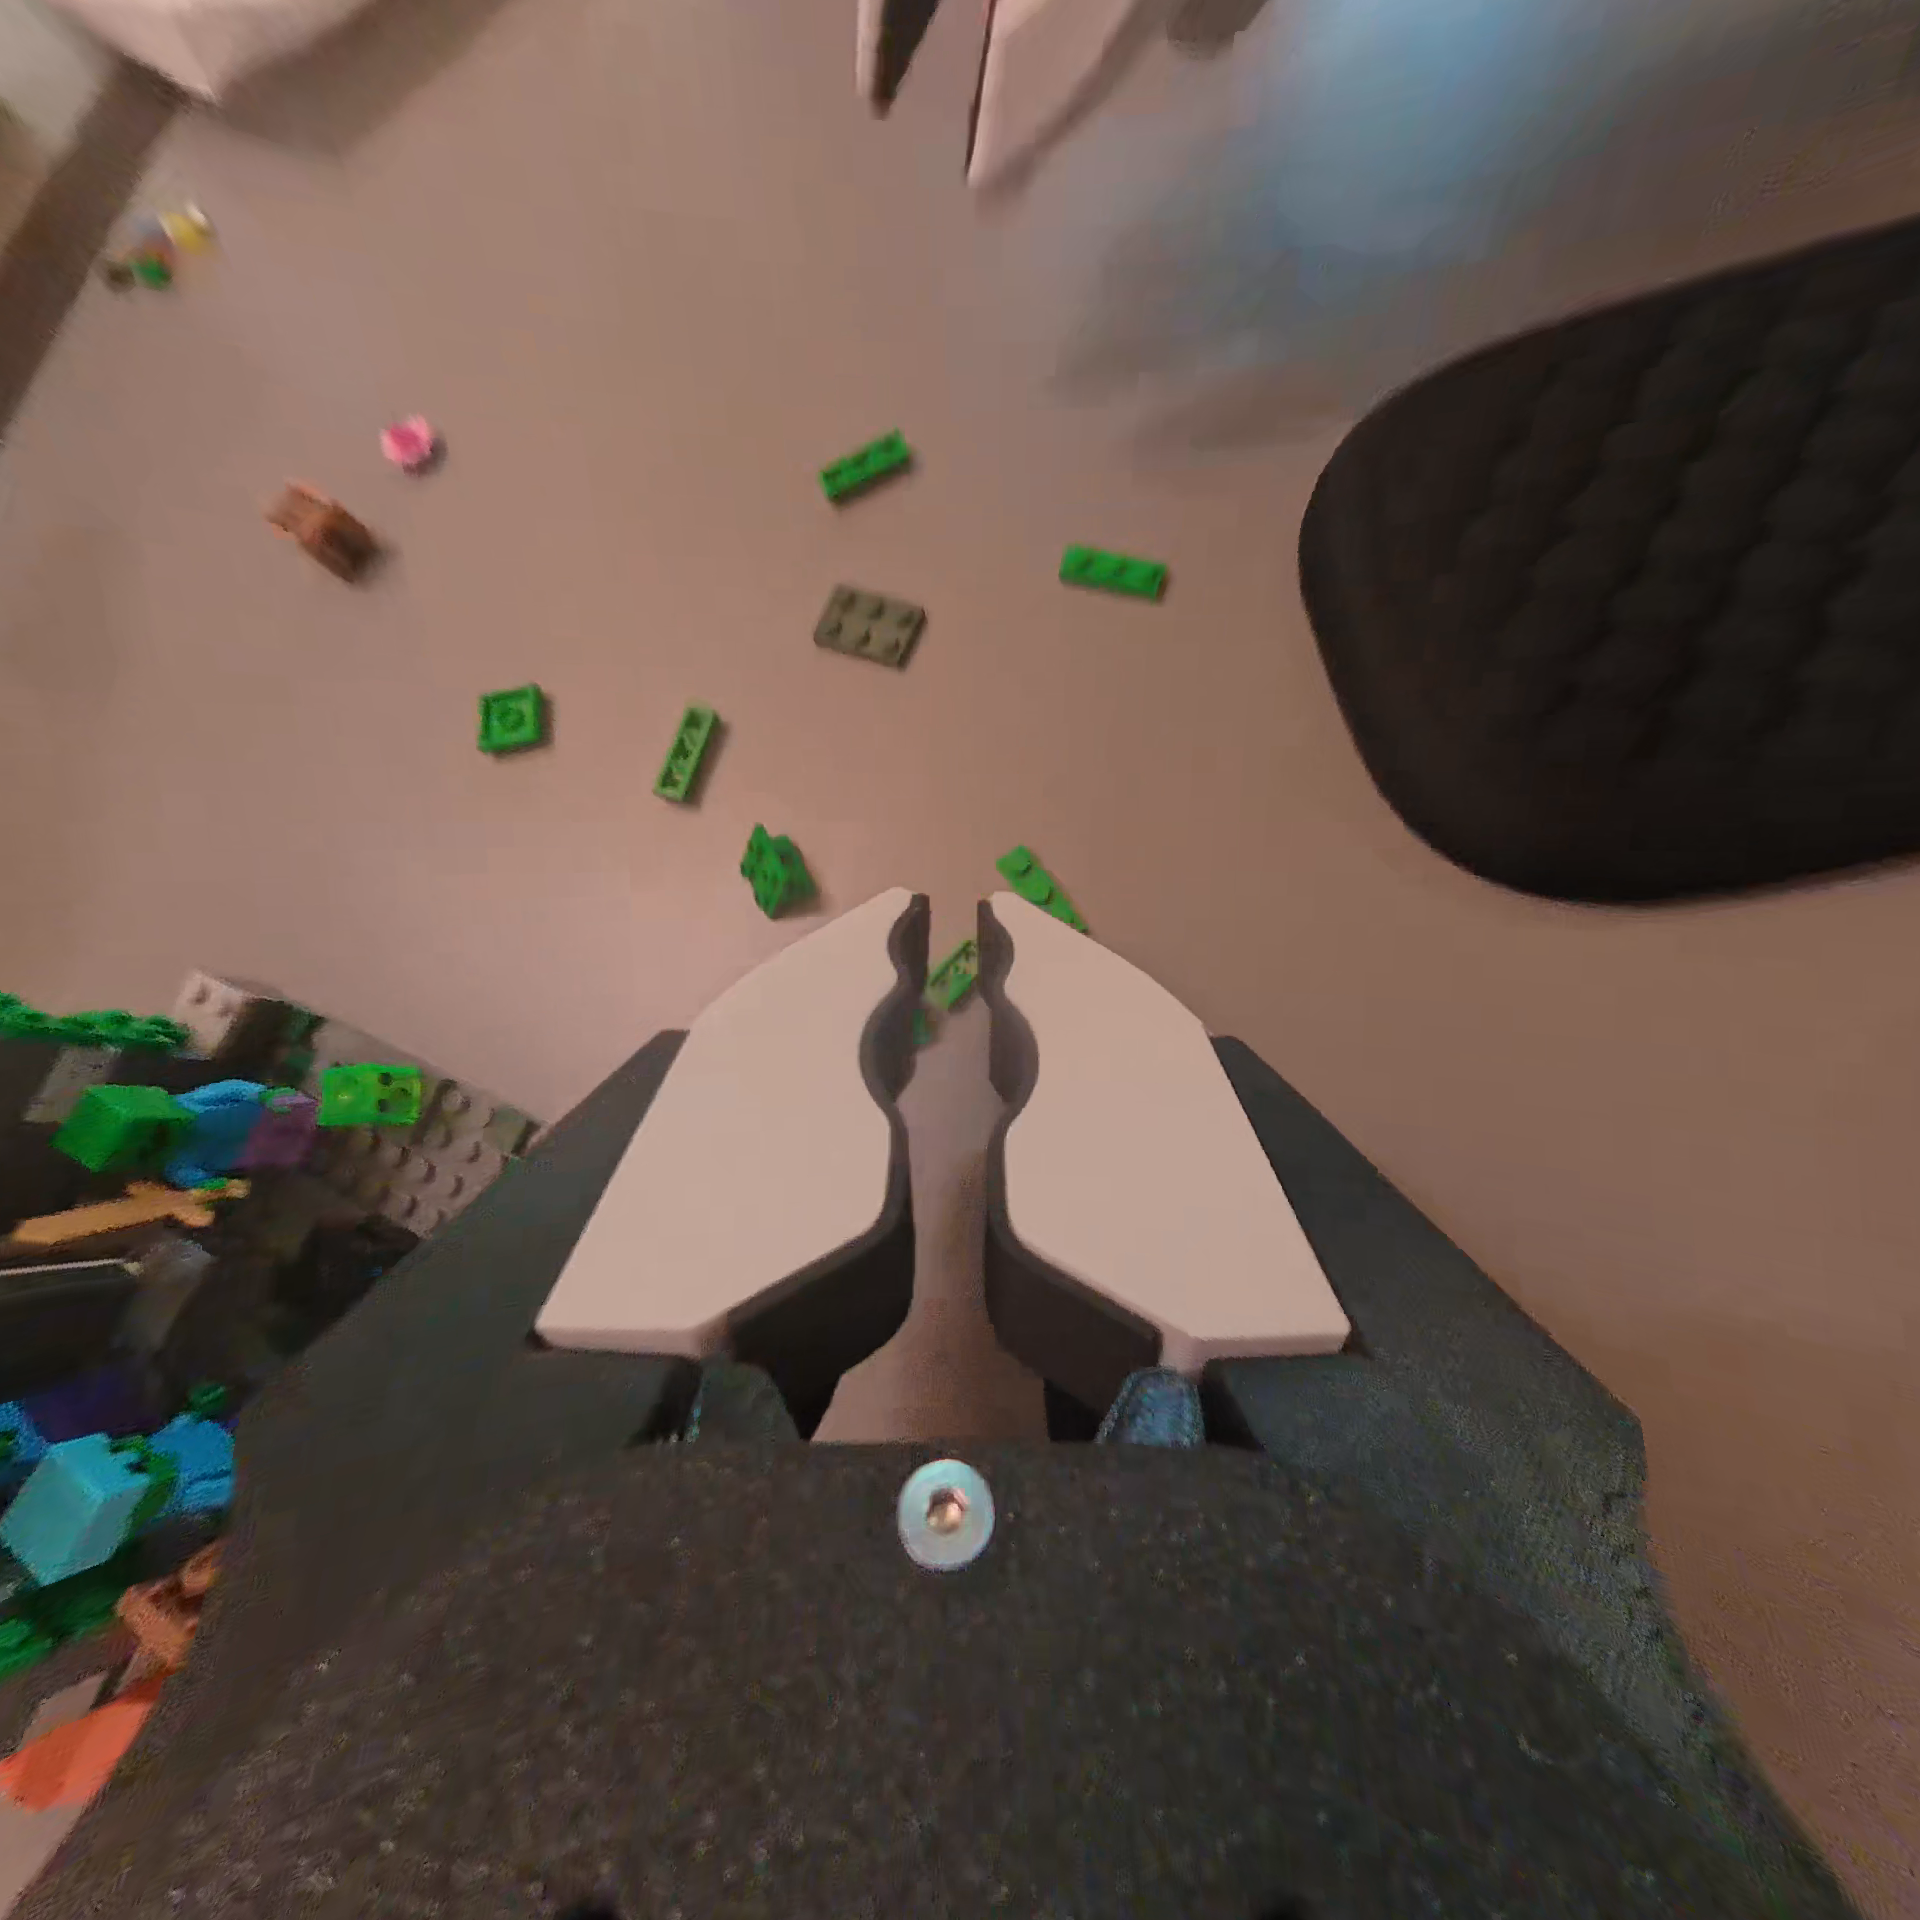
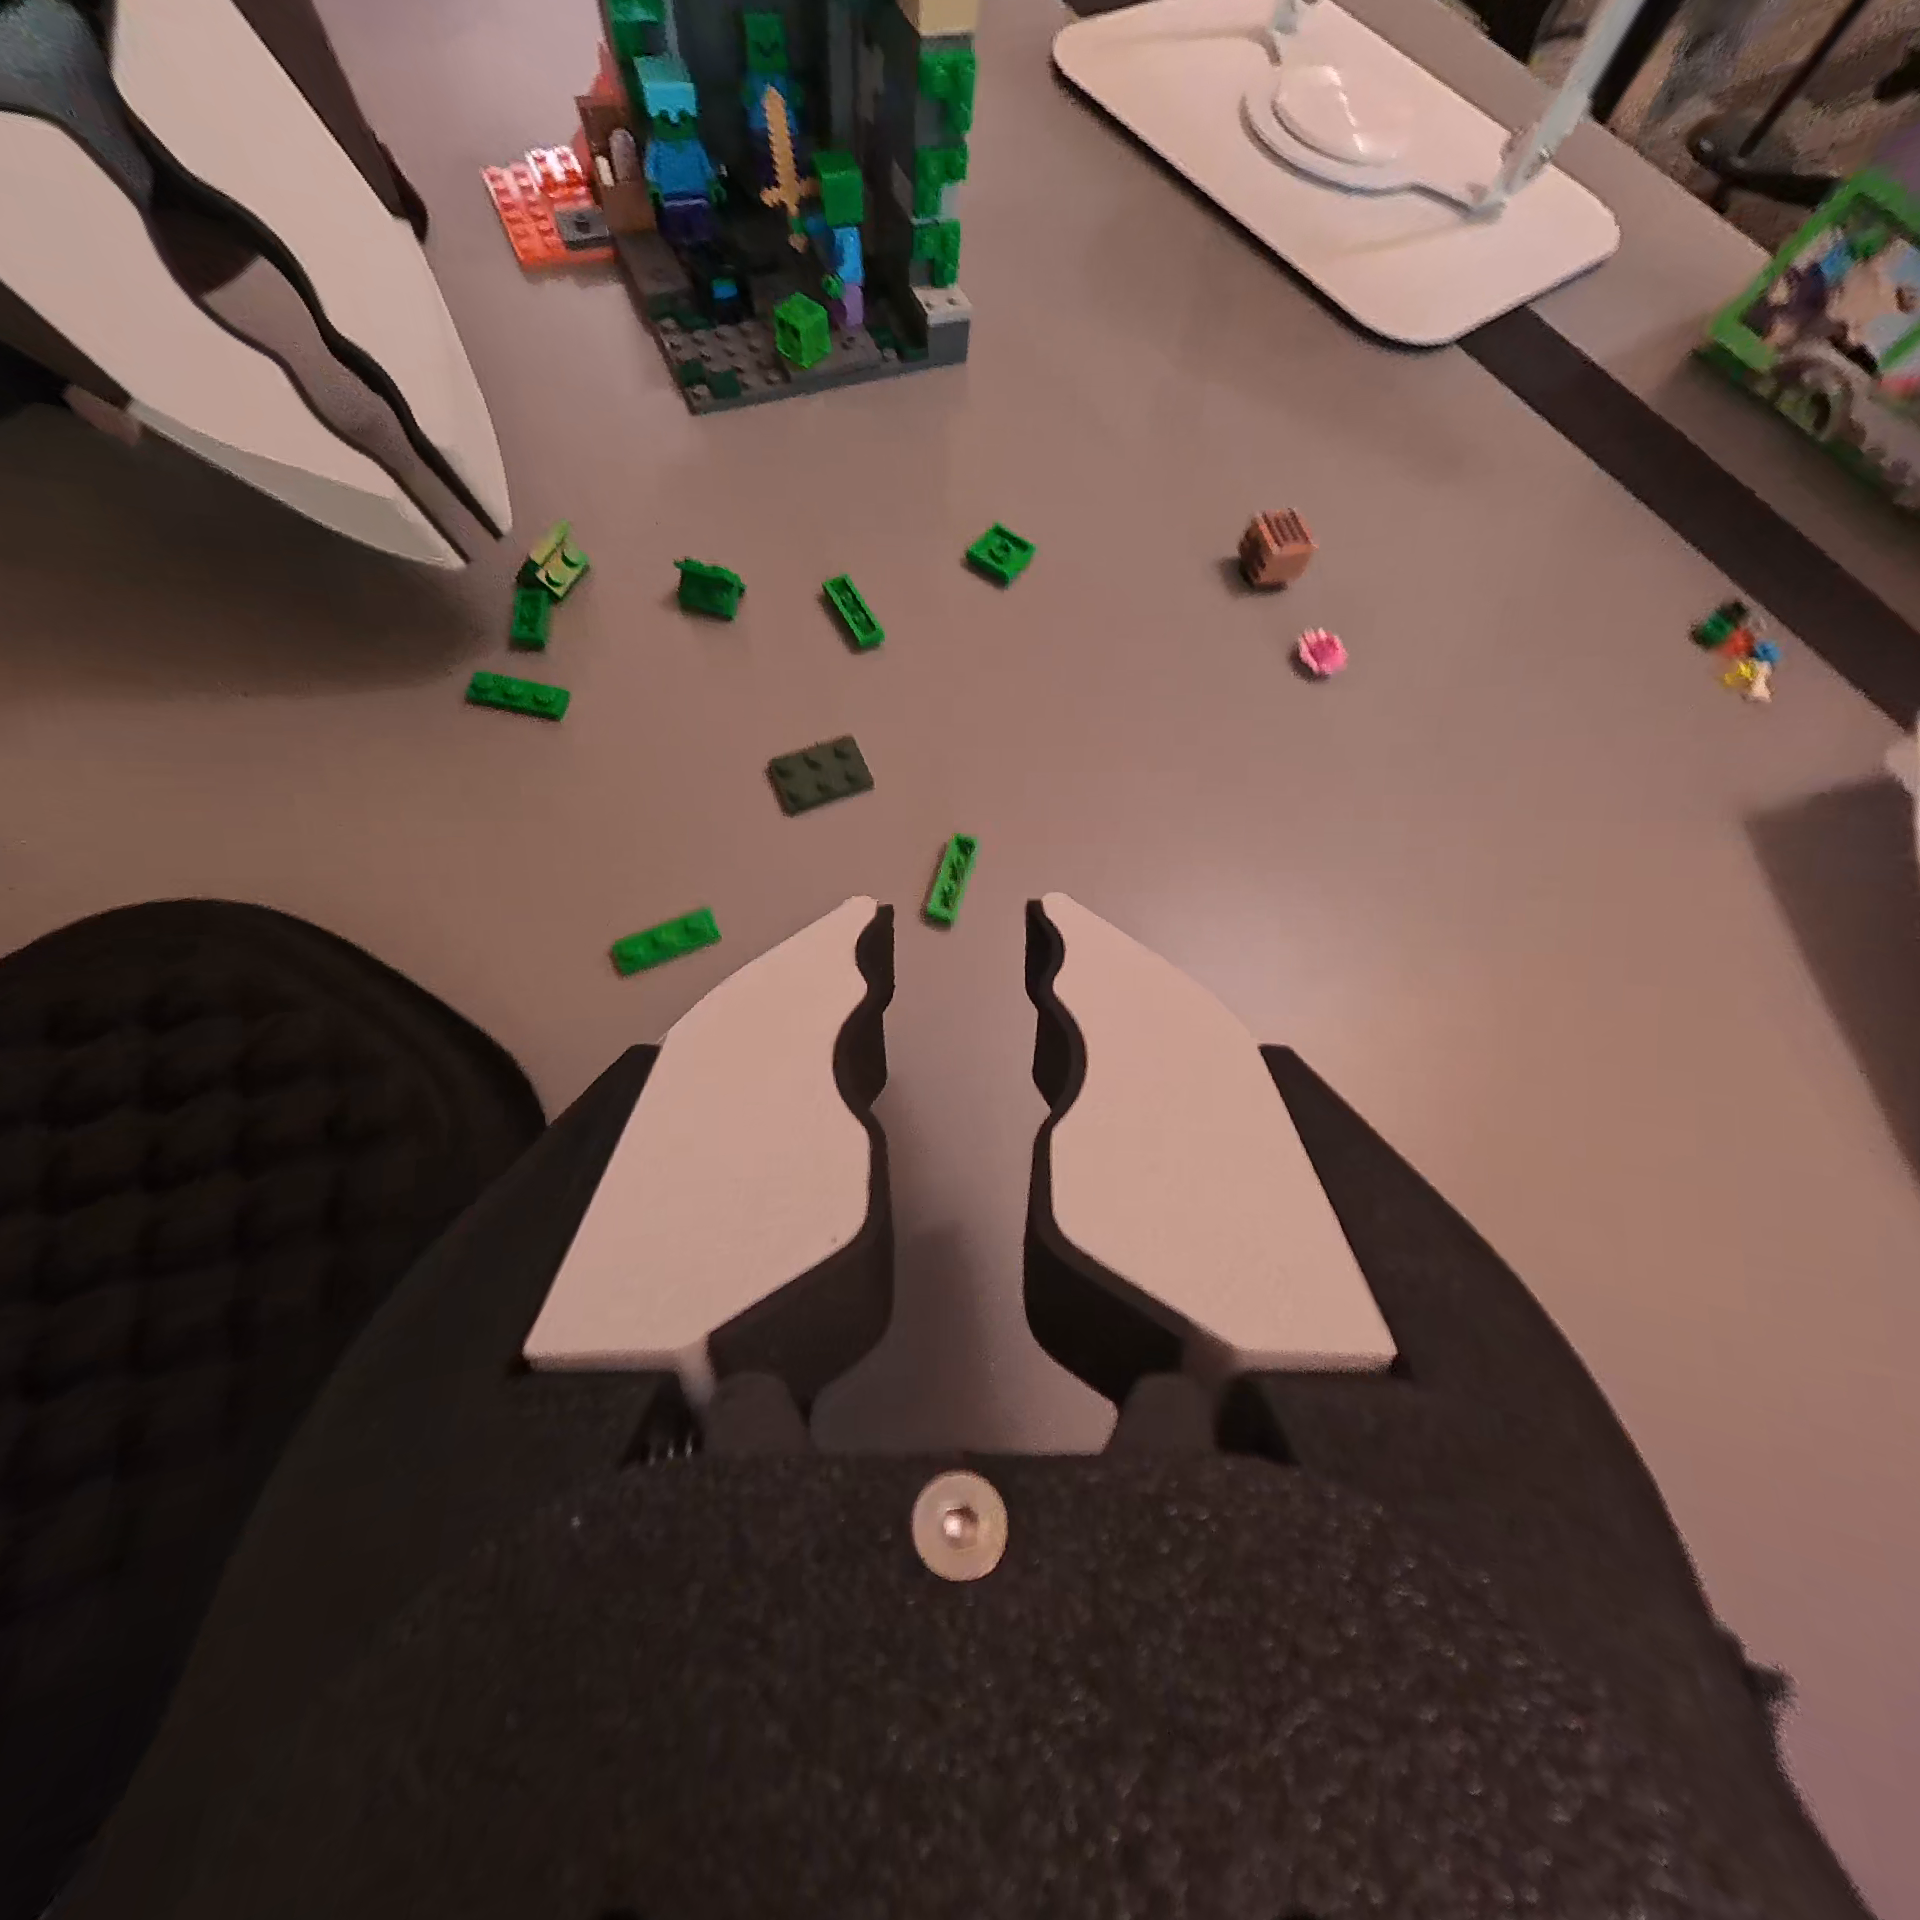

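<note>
Left gripper [image 1: 948, 914], matte white fingers with wavy black rubber pads: jaws narrowly apart, empty, above small glossy green studded plastic plates [image 1: 954, 975] on the smooth grey table [image 1: 623, 312]. Right gripper [image 2: 958, 914]: jaws apart, empty, beside a narrow green plate [image 2: 952, 879]; quilted black pad [image 2: 208, 1143] left, multicoloured brick model [image 2: 790, 197] beyond. No legible writing.

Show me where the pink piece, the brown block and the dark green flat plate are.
pink piece [image 2: 1322, 652], right wrist view, on its middle.
brown block [image 2: 1278, 549], right wrist view, on its ridged front face.
dark green flat plate [image 2: 821, 774], right wrist view, on its studded top.
</note>
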Motion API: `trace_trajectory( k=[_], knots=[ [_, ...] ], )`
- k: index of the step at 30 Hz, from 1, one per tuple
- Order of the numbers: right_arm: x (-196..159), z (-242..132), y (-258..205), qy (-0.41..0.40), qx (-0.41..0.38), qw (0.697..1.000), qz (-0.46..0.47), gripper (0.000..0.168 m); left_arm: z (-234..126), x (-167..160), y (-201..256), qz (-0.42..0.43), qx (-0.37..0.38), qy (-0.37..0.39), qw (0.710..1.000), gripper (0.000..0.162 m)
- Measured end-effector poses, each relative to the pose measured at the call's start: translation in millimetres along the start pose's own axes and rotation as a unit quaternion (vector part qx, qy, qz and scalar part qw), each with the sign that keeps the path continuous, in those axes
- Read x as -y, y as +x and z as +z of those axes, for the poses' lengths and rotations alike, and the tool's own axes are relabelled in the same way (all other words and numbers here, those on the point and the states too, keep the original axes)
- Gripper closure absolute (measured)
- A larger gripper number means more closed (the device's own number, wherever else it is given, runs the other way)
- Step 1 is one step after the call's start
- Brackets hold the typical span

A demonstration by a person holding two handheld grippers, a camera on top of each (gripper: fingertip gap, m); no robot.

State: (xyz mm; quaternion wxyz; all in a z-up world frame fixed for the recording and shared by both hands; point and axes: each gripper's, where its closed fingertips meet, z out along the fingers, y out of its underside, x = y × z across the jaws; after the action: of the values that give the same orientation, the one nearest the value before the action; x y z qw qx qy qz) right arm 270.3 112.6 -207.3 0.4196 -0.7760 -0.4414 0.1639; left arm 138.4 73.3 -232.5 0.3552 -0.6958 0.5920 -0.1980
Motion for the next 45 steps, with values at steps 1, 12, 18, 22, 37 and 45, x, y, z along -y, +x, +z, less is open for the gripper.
trace_trajectory(
  k=[1, 12, 18, 22, 37, 45],
  knots=[
    [5, 7, -1, -0.004, 0.004, 1.000, -0.013, 0.144, -5, 3, -2, -0.003, 0.005, 0.016, 1.000, 0.153],
    [39, 118, 19, -0.097, 0.080, 0.972, -0.200, 0.142, -59, -19, -45, -0.105, 0.093, 0.112, 0.984, 0.153],
    [38, 142, 15, -0.132, 0.129, 0.940, -0.286, 0.140, -67, -29, -47, -0.128, 0.097, 0.145, 0.976, 0.155],
    [40, 151, 18, -0.146, 0.149, 0.934, -0.290, 0.159, -67, -25, -42, -0.109, 0.102, 0.147, 0.978, 0.155],
    [40, 18, -68, -0.118, 0.559, 0.807, 0.149, 0.167, -60, -31, -37, -0.092, 0.101, 0.124, 0.983, 0.155],
    [4, 47, -24, -0.139, 0.379, 0.906, 0.128, 0.156, -57, -33, -37, -0.091, 0.101, 0.114, 0.984, 0.155]
  ],
)
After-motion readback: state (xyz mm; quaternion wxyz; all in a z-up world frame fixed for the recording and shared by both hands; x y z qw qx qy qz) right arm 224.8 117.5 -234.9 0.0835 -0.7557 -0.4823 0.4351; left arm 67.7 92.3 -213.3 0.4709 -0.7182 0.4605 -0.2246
